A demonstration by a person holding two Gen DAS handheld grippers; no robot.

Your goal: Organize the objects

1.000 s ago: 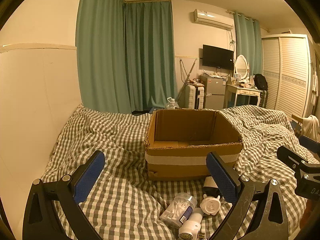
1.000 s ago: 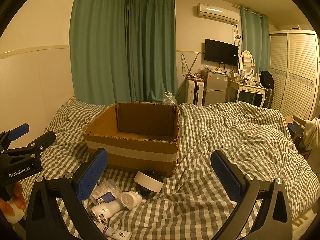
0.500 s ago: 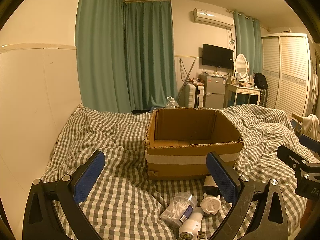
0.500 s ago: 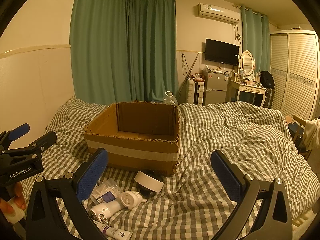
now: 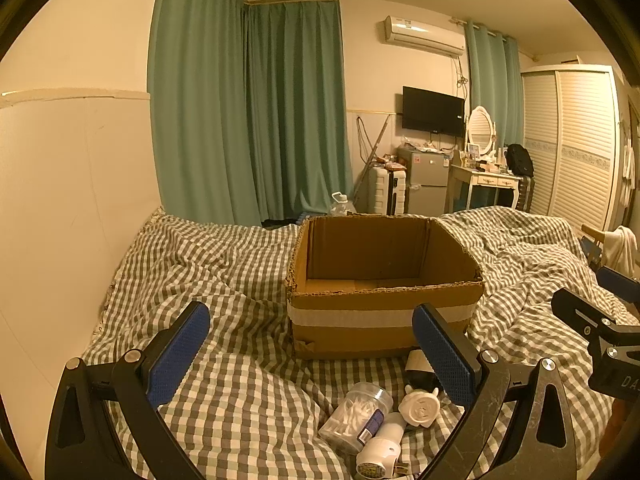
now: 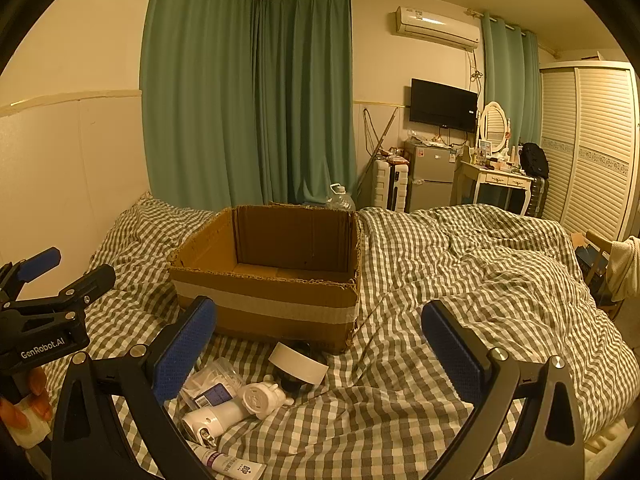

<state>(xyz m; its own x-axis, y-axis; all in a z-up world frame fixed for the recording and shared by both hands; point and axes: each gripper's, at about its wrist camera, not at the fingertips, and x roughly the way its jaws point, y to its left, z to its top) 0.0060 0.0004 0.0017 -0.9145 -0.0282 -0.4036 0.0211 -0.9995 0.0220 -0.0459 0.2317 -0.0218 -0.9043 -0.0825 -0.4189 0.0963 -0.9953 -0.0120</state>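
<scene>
Landmark: box, open-topped cardboard with a pale tape band round its front, standing upright on the checked quilt; nothing can be seen inside it from either view.

Left gripper: jaws spread wide, nothing between them, held above the quilt in front of the box and to its left corner. Blue pads face inward. Seen also from the right wrist at the far left edge, a hand on its handle.

Right gripper: jaws likewise wide apart and holding nothing, in front of the box toward its right corner. Its tip shows at the right edge of the left wrist view.

Items, all lying on the quilt just in front of the box, in one loose cluster:
- Swab jar, clear plastic with a blue label, on its side, nearest the box's left half.
- White bottle, on its side, touching the jar, farther from the box.
- Pig figure, small and white, beside the bottle's top end.
- Tape roll, white band with a dark core, tilted, closest to the box front.
- Tube, white with print, farthest from the box, at the lower edge of the right wrist view.

Behind the box: green curtains, a wall television, a small fridge.
</scene>
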